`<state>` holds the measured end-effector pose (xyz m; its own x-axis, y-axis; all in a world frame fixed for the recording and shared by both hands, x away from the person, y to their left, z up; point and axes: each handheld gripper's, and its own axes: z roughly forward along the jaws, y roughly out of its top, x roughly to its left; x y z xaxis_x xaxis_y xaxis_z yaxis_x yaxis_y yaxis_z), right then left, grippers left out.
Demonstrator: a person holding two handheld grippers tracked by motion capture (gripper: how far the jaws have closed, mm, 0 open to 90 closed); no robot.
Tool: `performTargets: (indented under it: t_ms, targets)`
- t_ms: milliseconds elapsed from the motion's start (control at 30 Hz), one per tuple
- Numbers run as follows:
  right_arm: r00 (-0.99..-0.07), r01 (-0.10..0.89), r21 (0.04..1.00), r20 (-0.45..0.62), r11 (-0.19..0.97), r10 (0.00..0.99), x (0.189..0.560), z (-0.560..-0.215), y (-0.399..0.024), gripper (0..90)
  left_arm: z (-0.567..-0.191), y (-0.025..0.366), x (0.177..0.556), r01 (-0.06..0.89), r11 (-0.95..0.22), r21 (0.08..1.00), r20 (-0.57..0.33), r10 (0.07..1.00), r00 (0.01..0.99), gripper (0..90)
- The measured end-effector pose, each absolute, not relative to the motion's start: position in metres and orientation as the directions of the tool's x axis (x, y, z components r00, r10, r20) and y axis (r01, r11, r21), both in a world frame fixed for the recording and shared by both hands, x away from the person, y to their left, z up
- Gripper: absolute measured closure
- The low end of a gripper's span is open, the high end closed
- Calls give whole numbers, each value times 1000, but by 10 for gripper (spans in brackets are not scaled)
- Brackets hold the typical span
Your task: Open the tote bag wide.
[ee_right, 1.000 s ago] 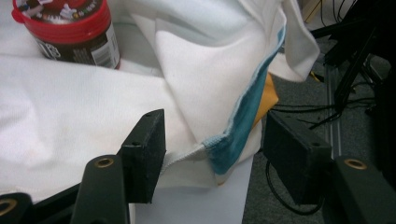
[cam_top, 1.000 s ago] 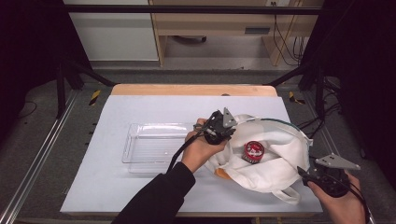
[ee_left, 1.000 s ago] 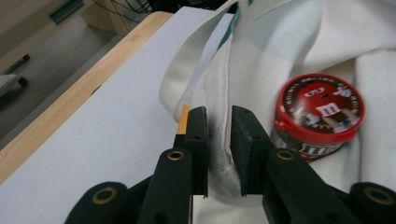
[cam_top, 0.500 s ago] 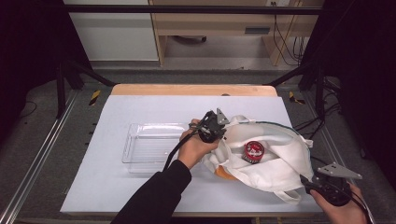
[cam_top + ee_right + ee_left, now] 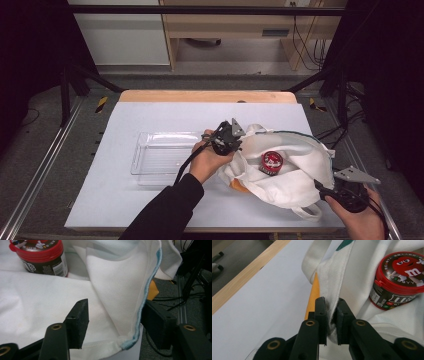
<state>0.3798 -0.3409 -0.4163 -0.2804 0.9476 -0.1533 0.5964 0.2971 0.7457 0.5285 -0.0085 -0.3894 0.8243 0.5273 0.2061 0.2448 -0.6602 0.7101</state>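
A white cloth bag [image 5: 300, 160] lies crumpled on the right half of the table, with a red-lidded candy tub [image 5: 272, 161] upright in its folds. My left gripper [image 5: 236, 146] is at the bag's left side. Its jaws are shut on the thick hem of the bag [image 5: 352, 277], my left gripper [image 5: 331, 307] pinching it just left of the tub [image 5: 399, 277]. My right gripper [image 5: 319, 186] is at the bag's near right corner. Its jaws have just been opening: my right gripper [image 5: 117, 315] stands open, with the bag's blue-trimmed edge [image 5: 147, 290] loose between the jaws.
A clear plastic tray [image 5: 145, 167] sits empty left of the bag. An orange item [image 5: 313, 297] pokes out under the bag. The white mat [image 5: 150, 115] ends at a wooden strip [image 5: 205, 96] at the far side. Cables hang off the right edge.
The left gripper has edged slightly left with the bag's hem. The right hand dipped toward the near edge and rose a little again; the bag's right side has shifted with it.
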Motion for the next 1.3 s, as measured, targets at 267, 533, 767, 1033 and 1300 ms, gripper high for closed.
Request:
performTargets:
  t_ms: [267, 533, 767, 1033, 1300]
  targets:
    - [-281, 633, 700, -189, 330, 941, 384, -428, -348, 613, -389, -8, 527, 236, -664, 709, 214, 522, 826, 819]
    - [-300, 638, 678, -218, 365, 929, 380, -434, -353, 771, -392, -12, 526, 237, -679, 695, 220, 514, 829, 820]
    - [-277, 620, 691, -250, 371, 928, 379, -430, -356, 824, -390, -12, 526, 230, -669, 707, 225, 521, 823, 822]
    - [-240, 589, 725, -265, 357, 934, 372, -415, -362, 835, -378, -13, 524, 202, -633, 748, 239, 540, 807, 822]
    - [-247, 622, 700, -252, 352, 936, 371, -435, -365, 835, -393, -17, 531, 230, -663, 713, 232, 533, 814, 823]
